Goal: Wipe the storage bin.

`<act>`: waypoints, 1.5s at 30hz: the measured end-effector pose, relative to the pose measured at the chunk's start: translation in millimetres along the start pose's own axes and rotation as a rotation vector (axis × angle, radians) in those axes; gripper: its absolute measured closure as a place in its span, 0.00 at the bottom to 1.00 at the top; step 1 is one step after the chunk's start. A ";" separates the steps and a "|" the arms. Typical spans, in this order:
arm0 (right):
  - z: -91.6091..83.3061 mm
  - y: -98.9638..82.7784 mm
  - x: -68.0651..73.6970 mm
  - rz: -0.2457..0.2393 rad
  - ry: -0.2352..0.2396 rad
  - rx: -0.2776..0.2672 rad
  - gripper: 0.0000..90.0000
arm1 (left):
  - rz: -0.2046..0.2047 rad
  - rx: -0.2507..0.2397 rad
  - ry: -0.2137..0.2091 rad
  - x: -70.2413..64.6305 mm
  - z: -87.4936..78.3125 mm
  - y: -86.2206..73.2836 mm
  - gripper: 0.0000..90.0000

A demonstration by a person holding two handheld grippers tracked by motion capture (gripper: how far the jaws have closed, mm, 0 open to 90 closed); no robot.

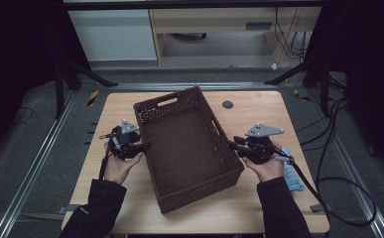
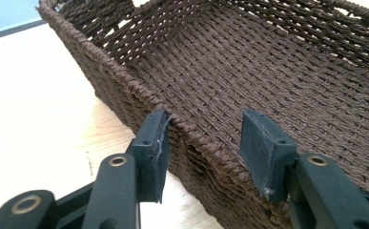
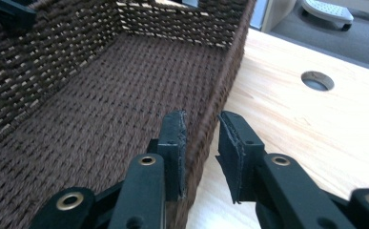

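Note:
An empty brown wicker basket [image 1: 187, 144] lies slanted in the middle of the wooden table [image 1: 264, 111]. My left gripper [image 1: 147, 145] is at its left long wall. In the left gripper view this gripper [image 2: 206, 138] stands wide open astride the rim of the basket [image 2: 268, 62], one jaw outside touching the weave, the other inside. My right gripper [image 1: 231, 144] is at the right long wall. There the gripper [image 3: 202, 143] straddles the basket [image 3: 101, 95] with a narrow gap. Its inner pad [image 3: 175, 143] lies against the wall and the outer one stands slightly off.
A blue cloth [image 1: 292, 173] lies by the person's right wrist near the table's right edge. A round cable hole [image 1: 227, 104] [image 3: 317, 80] sits in the tabletop behind the basket. Cables trail off the right side. Desks and dark frame legs stand beyond the table.

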State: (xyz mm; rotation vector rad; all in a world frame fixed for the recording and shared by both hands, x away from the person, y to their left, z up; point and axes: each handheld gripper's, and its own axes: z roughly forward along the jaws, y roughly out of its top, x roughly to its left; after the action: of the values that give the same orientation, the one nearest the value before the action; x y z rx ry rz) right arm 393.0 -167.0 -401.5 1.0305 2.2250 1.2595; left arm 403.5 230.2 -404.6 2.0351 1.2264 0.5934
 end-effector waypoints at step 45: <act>30.9 -3.7 7.3 0.042 0.021 -0.006 0.77 | 0.028 -0.013 -0.042 0.4 4.8 -2.4 0.54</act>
State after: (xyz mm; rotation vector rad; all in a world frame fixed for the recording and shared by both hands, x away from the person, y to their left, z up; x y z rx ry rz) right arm 406.2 -145.1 -420.6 1.0718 2.2248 1.2999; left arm 405.6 229.8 -409.5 2.0474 1.1686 0.5678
